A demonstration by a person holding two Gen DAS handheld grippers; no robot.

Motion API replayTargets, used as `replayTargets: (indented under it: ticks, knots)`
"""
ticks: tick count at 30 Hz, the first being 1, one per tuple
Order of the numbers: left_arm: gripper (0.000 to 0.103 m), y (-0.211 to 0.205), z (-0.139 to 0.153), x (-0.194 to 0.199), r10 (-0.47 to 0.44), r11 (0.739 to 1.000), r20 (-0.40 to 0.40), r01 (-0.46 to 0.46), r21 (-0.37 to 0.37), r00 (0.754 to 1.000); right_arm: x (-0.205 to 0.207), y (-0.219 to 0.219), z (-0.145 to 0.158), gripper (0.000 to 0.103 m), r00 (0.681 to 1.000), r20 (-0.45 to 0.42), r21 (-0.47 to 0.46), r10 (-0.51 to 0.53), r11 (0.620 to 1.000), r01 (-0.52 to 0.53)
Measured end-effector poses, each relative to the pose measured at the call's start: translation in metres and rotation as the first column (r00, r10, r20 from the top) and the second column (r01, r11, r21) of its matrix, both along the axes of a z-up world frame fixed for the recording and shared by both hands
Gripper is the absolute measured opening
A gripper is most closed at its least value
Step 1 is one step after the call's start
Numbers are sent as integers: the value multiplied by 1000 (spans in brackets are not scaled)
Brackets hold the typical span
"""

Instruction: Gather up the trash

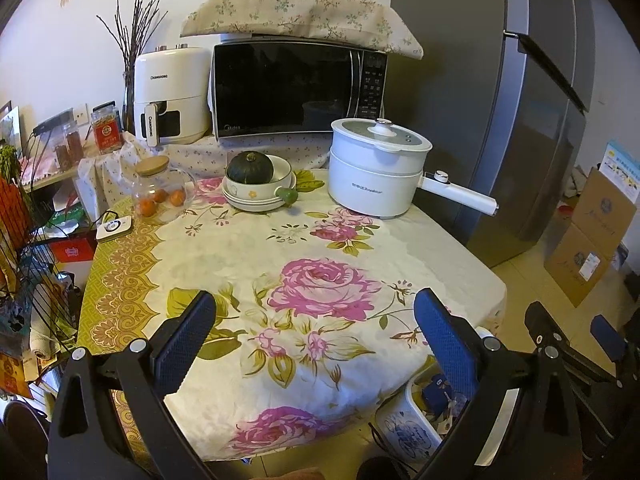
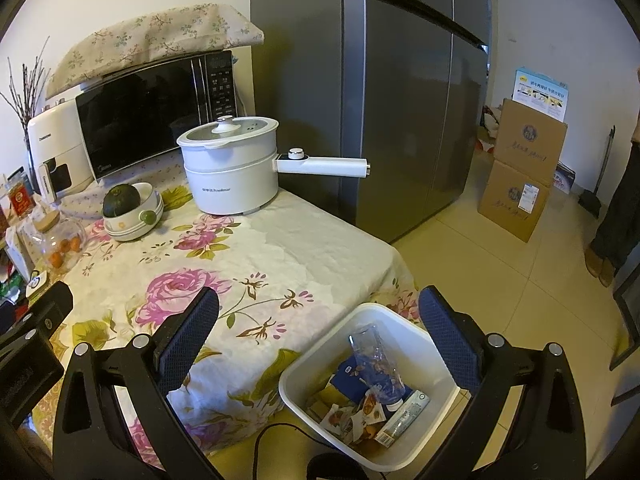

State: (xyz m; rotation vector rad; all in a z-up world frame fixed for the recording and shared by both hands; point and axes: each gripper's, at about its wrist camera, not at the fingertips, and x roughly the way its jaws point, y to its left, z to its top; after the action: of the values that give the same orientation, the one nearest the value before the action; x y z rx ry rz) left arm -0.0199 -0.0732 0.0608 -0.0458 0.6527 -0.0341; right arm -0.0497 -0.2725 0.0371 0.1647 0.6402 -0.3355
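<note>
- Left claw [image 1: 314, 332]: fingers spread wide, nothing between them; hovers over the floral desk [image 1: 240, 248], which shows no loose trash in its view.
- Right claw [image 2: 318, 332]: also spread and empty.
- Bin [image 2: 400, 316] sits on the floor off the desk's corner, at about 5 o'clock from the right claw, just below it.
- Trash: crushed bottle [image 2: 376, 364], its long axis running roughly 11 to 5 o'clock, plus wrappers, all inside the bin.
- Judgement: right claw is nearer the bin.

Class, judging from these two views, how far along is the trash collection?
Done: the white bin beside the table holds a crushed bottle and wrappers. In hand: nothing; left gripper and right gripper are open. Left: no loose trash shows on the floral tablecloth.
</note>
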Motion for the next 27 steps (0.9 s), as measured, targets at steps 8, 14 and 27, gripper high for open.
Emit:
replayTargets:
  ticks: [8, 14, 27]
  knots:
    - [96, 0, -3, 3, -2, 1000, -7, 2, 0, 1000, 0, 1, -1, 96, 1000, -2, 1, 1, 1000, -1]
    - [96, 0, -2, 3, -2, 1000, -6, 2, 0, 1000, 3, 2, -3, 96, 1000, -9, 1, 9, 1000, -9]
    - [95, 2, -4, 3, -37, 999, 5, 37, -28, 999, 3, 2, -4, 96, 1000, -13, 6, 15, 1000, -15]
